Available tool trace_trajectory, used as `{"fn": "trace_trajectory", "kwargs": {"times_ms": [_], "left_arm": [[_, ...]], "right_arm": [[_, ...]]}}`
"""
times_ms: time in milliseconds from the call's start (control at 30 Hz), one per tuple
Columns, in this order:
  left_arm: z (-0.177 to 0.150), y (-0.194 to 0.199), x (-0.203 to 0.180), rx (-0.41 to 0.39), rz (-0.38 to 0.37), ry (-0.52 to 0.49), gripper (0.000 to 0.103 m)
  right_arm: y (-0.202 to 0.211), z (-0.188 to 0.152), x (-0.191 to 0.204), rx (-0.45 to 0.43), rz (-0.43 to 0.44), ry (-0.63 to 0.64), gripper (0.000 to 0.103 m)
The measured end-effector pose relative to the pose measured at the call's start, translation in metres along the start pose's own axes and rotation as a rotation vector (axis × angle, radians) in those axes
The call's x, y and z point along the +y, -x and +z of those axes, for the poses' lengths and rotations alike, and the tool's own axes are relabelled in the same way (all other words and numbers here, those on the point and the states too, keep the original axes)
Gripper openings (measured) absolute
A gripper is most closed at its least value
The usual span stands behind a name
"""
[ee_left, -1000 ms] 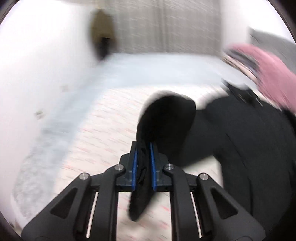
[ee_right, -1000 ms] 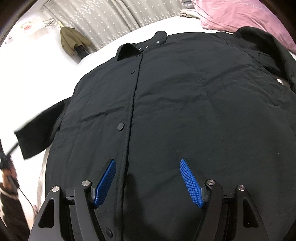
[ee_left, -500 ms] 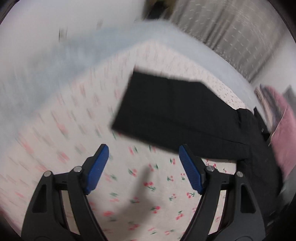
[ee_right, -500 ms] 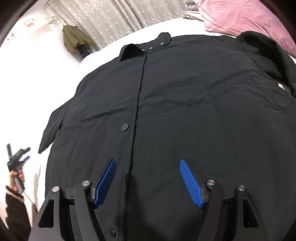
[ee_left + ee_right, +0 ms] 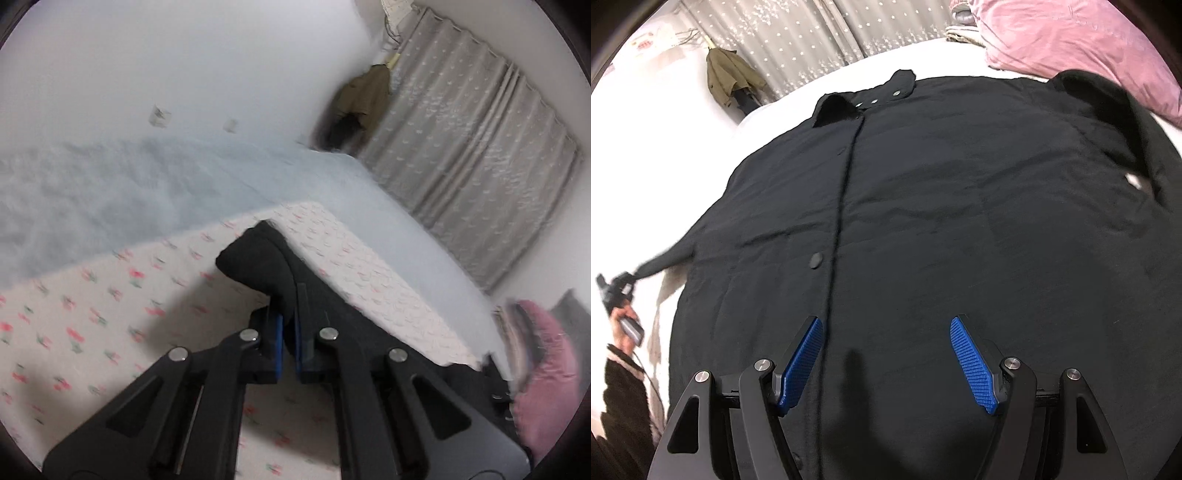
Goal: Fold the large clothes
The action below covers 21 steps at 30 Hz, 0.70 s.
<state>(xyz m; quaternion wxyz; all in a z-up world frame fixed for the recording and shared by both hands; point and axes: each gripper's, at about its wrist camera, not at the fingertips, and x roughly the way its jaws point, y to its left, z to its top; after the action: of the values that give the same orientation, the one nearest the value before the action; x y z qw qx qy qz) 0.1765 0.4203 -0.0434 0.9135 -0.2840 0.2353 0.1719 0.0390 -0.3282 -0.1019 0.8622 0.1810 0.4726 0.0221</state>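
A large black button-front jacket [image 5: 923, 203] lies spread face up on the bed, collar toward the far side. In the left wrist view my left gripper [image 5: 290, 321] has its jaws closing tight on the end of the jacket's black sleeve [image 5: 258, 262], which bunches up just past the blue pads and is lifted off the floral sheet [image 5: 92, 295]. The right wrist view shows that same sleeve [image 5: 665, 262] stretched out to the left gripper [image 5: 617, 291] at the far left. My right gripper [image 5: 886, 354] hangs open over the jacket's lower front, with only flat cloth below the pads.
A pink pillow [image 5: 1071, 48] lies at the head of the bed beyond the jacket's right shoulder. A pale blue blanket [image 5: 110, 184] covers the bed's far side. Grey curtains [image 5: 472, 155] and a hanging olive coat [image 5: 727, 77] stand behind. A hand [image 5: 622, 325] holds the left gripper.
The left gripper let the sleeve drop flat on the sheet and opened wide, then rolled, came down and shut on the sleeve end again. The right gripper stayed put and open.
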Motion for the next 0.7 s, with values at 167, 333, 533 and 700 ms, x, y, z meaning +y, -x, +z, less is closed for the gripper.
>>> {"fn": "trace_trajectory", "kwargs": {"times_ms": [167,333,533,700], "left_arm": [[-0.043,-0.058,0.003,0.228,0.264,-0.155,0.015],[-0.043,-0.017,-0.026,0.191,0.25,-0.277,0.069],[-0.052,0.042,-0.076,0.216,0.147,-0.411,0.082],[-0.077,0.069,-0.122,0.27,0.04,-0.481,0.083]], "right_arm": [[0.001,0.007,-0.017,0.005,-0.06,0.001,0.073],[0.027,0.014,-0.045,-0.04,-0.151,0.036,0.073],[0.058,0.02,-0.098,-0.1,-0.32,-0.03,0.074],[0.054,0.031,-0.151,-0.103,-0.455,-0.082,0.074]]}}
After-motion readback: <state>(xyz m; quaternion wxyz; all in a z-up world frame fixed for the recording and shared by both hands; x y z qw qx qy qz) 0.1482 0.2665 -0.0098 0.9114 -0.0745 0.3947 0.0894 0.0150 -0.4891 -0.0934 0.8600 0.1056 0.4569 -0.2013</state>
